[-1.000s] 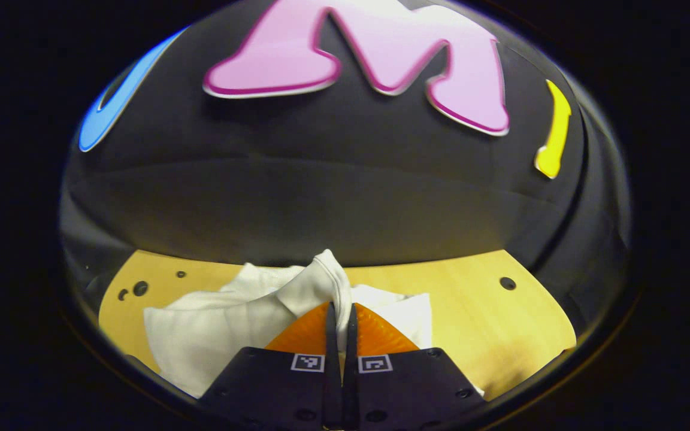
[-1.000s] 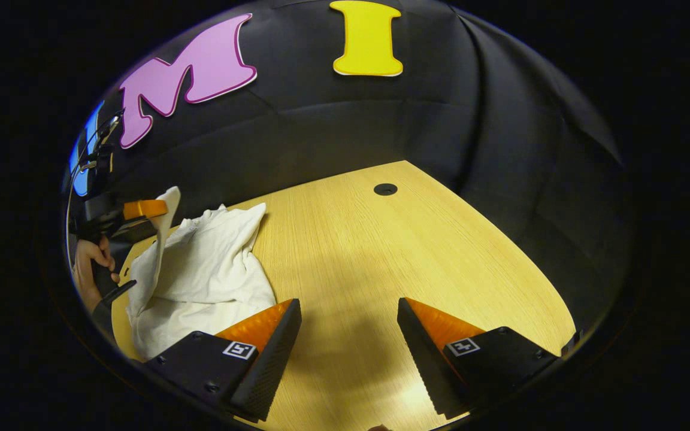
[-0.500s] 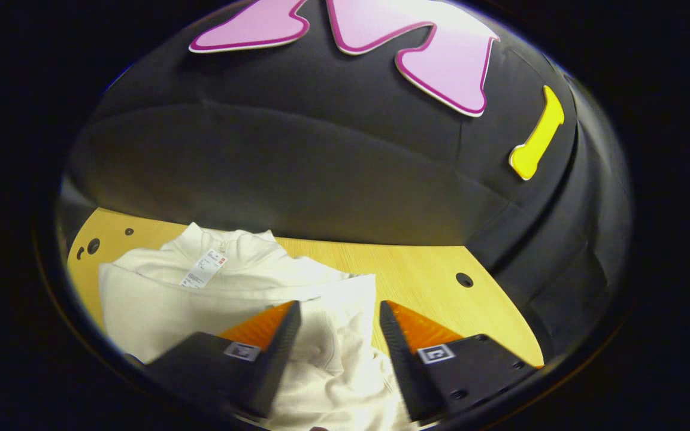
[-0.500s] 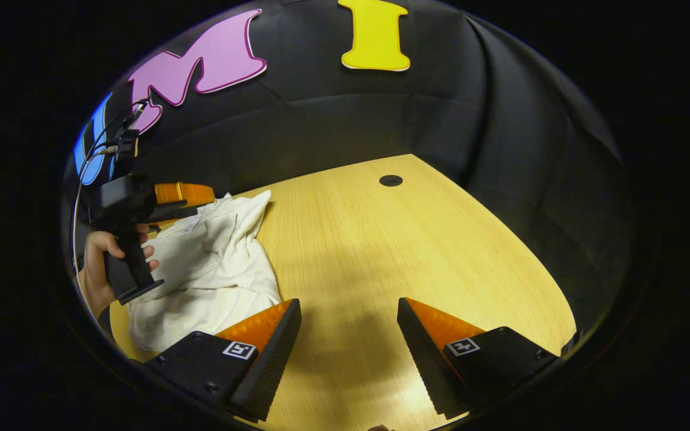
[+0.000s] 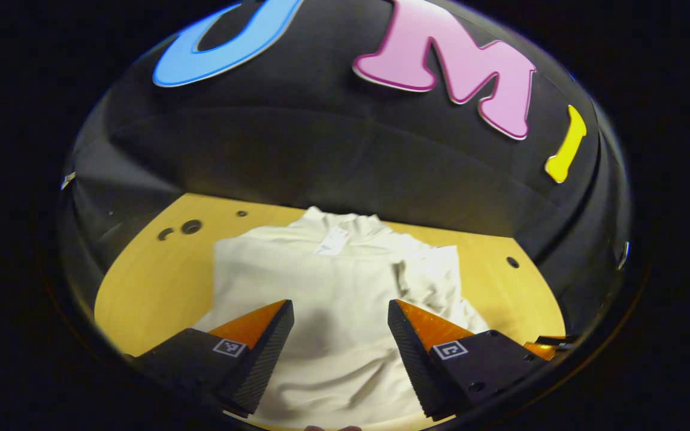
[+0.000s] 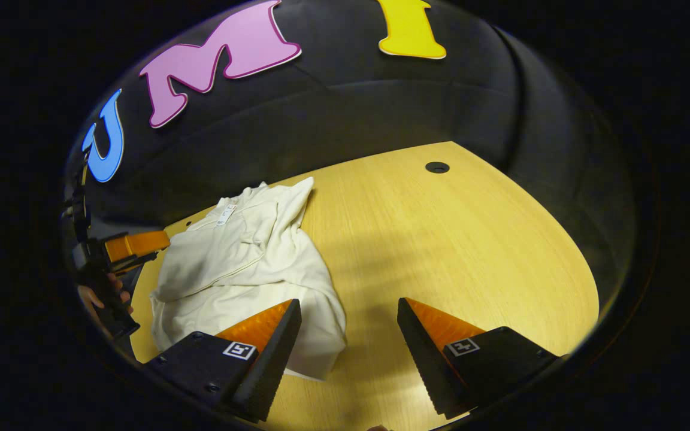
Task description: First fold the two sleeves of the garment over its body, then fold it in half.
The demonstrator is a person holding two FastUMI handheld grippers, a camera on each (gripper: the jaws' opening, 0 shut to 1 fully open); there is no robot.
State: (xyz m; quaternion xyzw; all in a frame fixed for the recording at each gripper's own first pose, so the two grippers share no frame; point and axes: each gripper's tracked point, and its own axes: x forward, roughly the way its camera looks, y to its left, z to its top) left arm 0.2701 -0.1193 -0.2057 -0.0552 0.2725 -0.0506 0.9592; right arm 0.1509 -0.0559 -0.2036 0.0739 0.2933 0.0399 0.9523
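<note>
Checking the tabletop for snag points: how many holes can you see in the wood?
4 in the left gripper view: three left of the garment, one right. More may lie under it.

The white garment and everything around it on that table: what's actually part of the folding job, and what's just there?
Part of the job:
- white garment, lying on the table
- left claw, open above it
- right claw, open beside it

Just there:
- wooden table
- round holes in the tabletop
- booth's black cloth wall
</note>
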